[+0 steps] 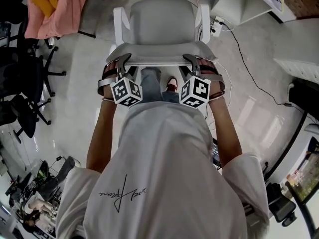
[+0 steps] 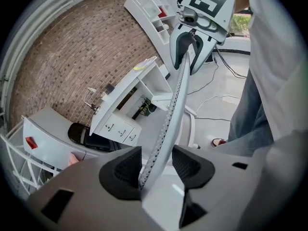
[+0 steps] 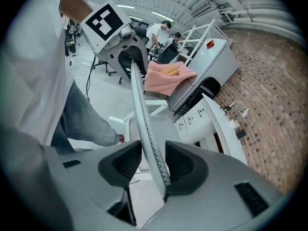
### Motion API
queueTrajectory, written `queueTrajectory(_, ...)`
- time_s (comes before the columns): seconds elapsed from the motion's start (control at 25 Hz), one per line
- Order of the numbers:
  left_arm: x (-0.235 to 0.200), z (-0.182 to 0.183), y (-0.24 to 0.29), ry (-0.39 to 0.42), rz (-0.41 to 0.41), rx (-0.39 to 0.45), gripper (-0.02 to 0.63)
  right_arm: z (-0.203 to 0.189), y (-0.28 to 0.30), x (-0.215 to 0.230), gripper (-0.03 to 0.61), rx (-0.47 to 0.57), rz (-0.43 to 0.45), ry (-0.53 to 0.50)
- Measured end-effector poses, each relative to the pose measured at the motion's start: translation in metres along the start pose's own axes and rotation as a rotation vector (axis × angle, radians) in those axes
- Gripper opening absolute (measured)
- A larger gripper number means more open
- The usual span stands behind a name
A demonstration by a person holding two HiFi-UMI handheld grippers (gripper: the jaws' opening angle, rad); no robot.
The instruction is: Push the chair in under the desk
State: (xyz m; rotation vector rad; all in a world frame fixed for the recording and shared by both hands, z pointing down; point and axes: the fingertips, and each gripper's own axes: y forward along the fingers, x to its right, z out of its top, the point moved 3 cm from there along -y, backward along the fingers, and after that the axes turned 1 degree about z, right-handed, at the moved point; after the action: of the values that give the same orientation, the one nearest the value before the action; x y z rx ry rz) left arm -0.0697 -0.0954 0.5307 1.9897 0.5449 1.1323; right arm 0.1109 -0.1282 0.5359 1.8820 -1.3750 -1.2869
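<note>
A white chair (image 1: 158,26) stands in front of me, its seat facing away and its thin backrest top edge (image 1: 157,54) under both grippers. My left gripper (image 1: 122,61) straddles the left end of that edge; the perforated backrest (image 2: 175,100) runs between its pads and leans on the left pad, with a gap to the other. In its own view the left gripper (image 2: 154,165) is open. My right gripper (image 1: 192,60) straddles the right end. There the backrest (image 3: 139,105) lies against one pad only, so the right gripper (image 3: 153,160) is open too. The white desk (image 1: 249,1) is ahead to the right.
A pink cloth (image 1: 52,9) lies over a chair at the far left, with black office chairs (image 1: 25,83) below it. A cable (image 1: 249,68) crosses the floor at right. My red shoe (image 1: 172,83) is behind the chair. A brick wall (image 3: 269,81) backs the desk.
</note>
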Motion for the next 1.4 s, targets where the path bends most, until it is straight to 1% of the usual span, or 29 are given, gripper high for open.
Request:
queueTrajectory(0.6, -0.043, 0.015, 0.034, 0.061, -0.049, 0.039, 0.198, 0.001, 0.015, 0.033, 0.17, -0.027, -0.066, 0.075)
queueTrajectory(0.8, -0.056, 0.021, 0.045, 0.093, -0.087, 0.034, 0.196, 0.0, 0.021, 0.044, 0.17, -0.038, -0.077, 0.092)
queueTrajectory(0.96, -0.064, 0.024, 0.052, 0.107, -0.069, 0.053, 0.196, 0.001, 0.023, 0.05, 0.169, -0.048, -0.087, 0.109)
queueTrajectory(1.12, -0.07, 0.028, 0.059, 0.124, -0.076, 0.066, 0.196, -0.001, 0.026, 0.056, 0.17, -0.057, -0.091, 0.126)
queueTrajectory(1.4, -0.084, 0.027, 0.065, 0.155, -0.083, 0.083, 0.196, 0.006, 0.029, 0.063, 0.158, -0.035, -0.078, 0.108)
